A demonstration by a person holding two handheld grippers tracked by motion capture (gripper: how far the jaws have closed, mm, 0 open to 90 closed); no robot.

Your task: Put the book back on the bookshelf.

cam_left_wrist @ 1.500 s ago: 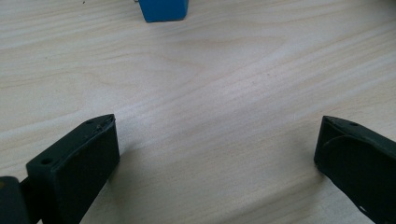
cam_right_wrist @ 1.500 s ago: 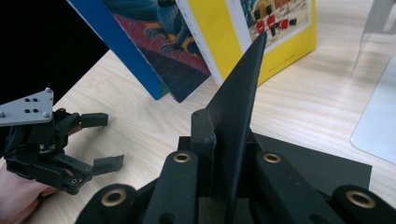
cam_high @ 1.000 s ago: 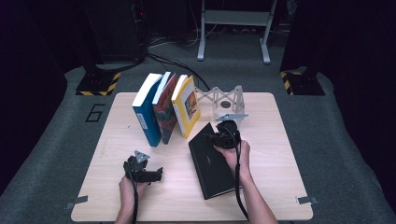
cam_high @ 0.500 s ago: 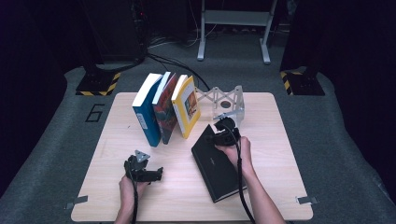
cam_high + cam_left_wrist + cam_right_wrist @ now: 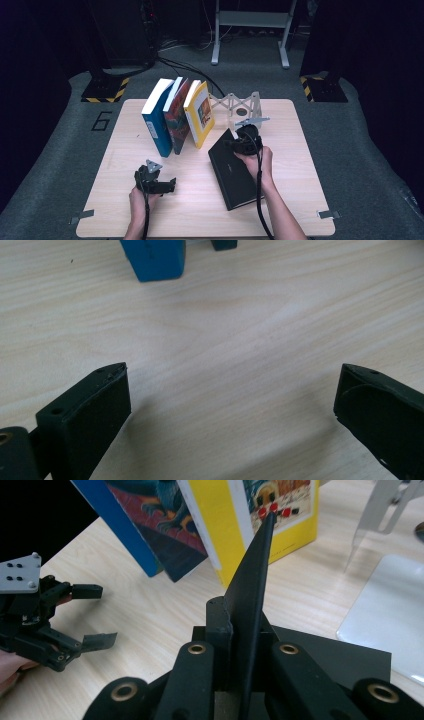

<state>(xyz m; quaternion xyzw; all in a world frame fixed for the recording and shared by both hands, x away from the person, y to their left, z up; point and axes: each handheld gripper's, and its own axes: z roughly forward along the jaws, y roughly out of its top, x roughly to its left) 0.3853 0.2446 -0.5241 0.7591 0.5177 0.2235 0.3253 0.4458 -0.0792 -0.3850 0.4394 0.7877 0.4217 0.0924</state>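
Observation:
A black book (image 5: 235,175) lies right of centre with its far end tipped up off the table. My right gripper (image 5: 243,142) is shut on that raised end; in the right gripper view the thin black board (image 5: 250,590) stands edge-on between the jaws. Behind it, a blue book (image 5: 157,125), a dark illustrated book (image 5: 177,117) and a yellow book (image 5: 200,112) lean together. My left gripper (image 5: 167,185) hovers low over bare wood at the front left. Its jaws stand wide open around nothing (image 5: 230,390), and the blue book's foot (image 5: 155,260) lies ahead of them.
A white openwork bookend (image 5: 240,105) stands at the back behind the black book, and its flat base plate (image 5: 390,615) lies to the right of the gripped edge. The wooden table (image 5: 125,200) stands on grey carpet, with dark stands behind it.
My right gripper has raised the black book's far end and swung the book slightly, so it now tilts toward the yellow book. The left gripper has stayed put.

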